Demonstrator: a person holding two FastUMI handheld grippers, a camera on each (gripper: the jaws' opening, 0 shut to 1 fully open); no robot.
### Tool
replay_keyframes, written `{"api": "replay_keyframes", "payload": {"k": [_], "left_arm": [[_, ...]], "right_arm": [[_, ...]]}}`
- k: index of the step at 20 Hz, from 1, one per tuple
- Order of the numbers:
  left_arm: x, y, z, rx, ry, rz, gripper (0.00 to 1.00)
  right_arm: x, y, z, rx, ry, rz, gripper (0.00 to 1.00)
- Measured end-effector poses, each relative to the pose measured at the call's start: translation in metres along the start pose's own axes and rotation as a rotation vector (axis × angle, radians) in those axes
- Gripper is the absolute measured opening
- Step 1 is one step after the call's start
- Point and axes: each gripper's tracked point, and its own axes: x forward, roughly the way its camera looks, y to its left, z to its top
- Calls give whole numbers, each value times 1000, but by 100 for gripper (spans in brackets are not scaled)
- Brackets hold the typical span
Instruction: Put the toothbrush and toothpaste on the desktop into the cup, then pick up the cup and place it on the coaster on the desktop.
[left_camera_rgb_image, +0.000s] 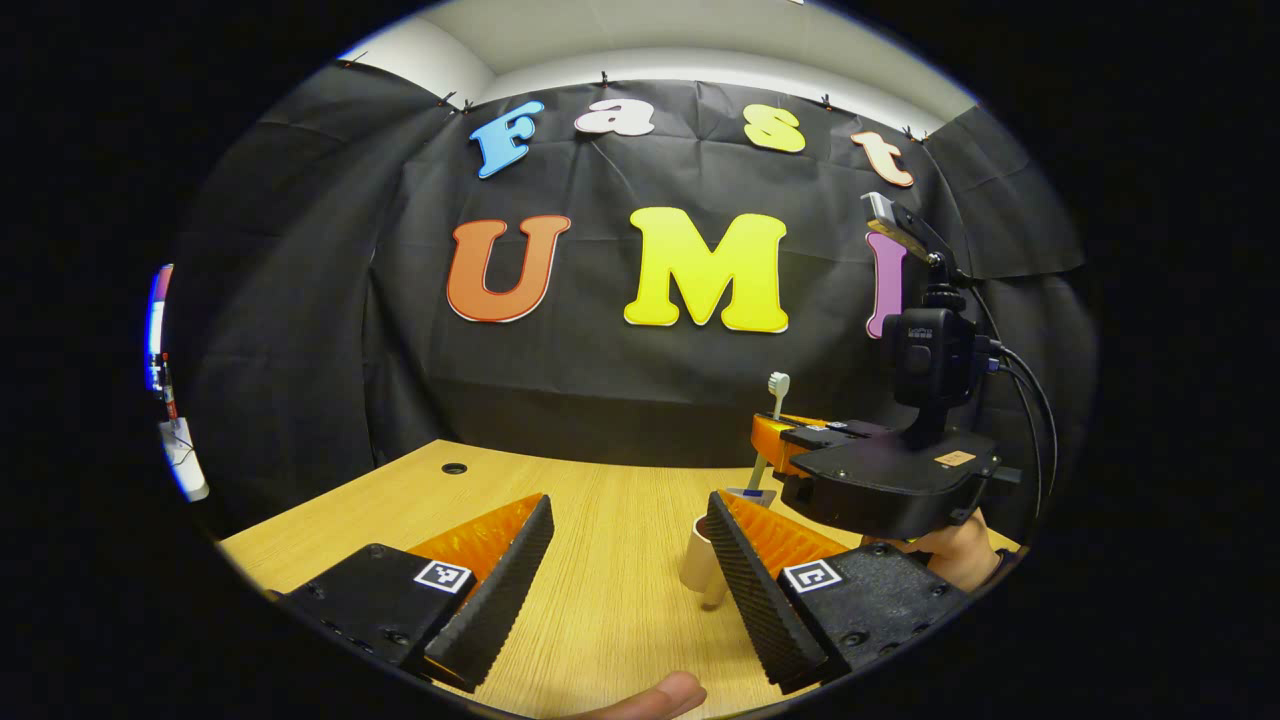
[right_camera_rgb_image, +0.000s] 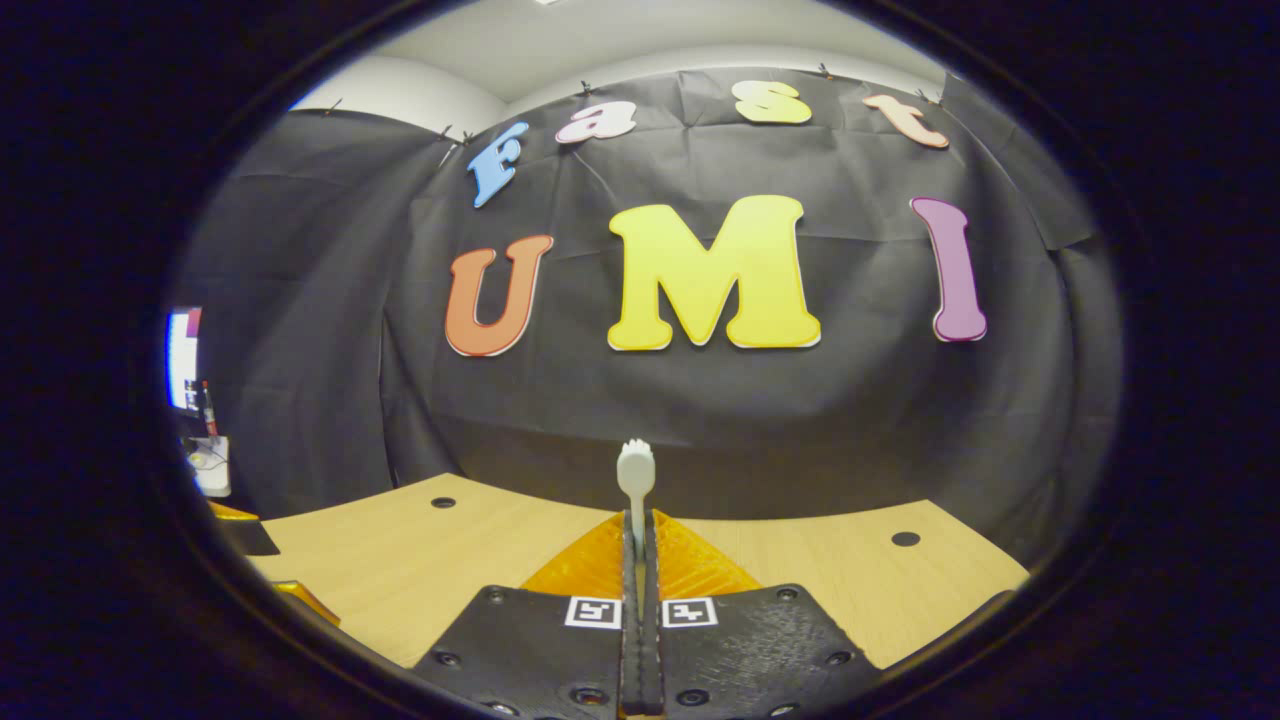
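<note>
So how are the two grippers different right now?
The left gripper has its fingers spread wide with nothing between them, while the right gripper is closed tight on the toothbrush, whose head sticks straight up. The left gripper hangs low by the cup on the table; the right gripper, seen in the left gripper view, is held above the cup. A person's hand holds each.

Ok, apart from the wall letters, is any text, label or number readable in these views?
No words can be read.
Square markers on the left gripper: coded patterns, no letters.
Right gripper: the same kind of markers.
Tan sticker on its body: too small.
Camera logo: blurred.
</note>
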Motion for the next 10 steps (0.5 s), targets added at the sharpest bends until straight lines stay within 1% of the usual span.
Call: {"api": "replay_keyframes", "payload": {"k": [3, 4, 5, 8, 9, 10], "left_arm": [[4, -1, -6, -13, 16, -4, 97], [5, -1, -9, -18, 27, -5, 97], [7, -1, -11, -25, 34, -8, 97], [8, -4, -14, -37, 50, -18, 97], [8, -3, -14, -38, 49, -18, 97], [8, -3, -14, -39, 49, -17, 97]], "right_arm": [[1, -4, -3, -9, 9, -12, 0], [3, -6, -6, -10, 21, -18, 2], [5, -6, -9, -2, 30, -21, 2], [6, -7, -15, 19, 57, -10, 5], [6, -6, -16, 30, 62, -7, 9], [6, -7, -16, 38, 65, -2, 18]]}}
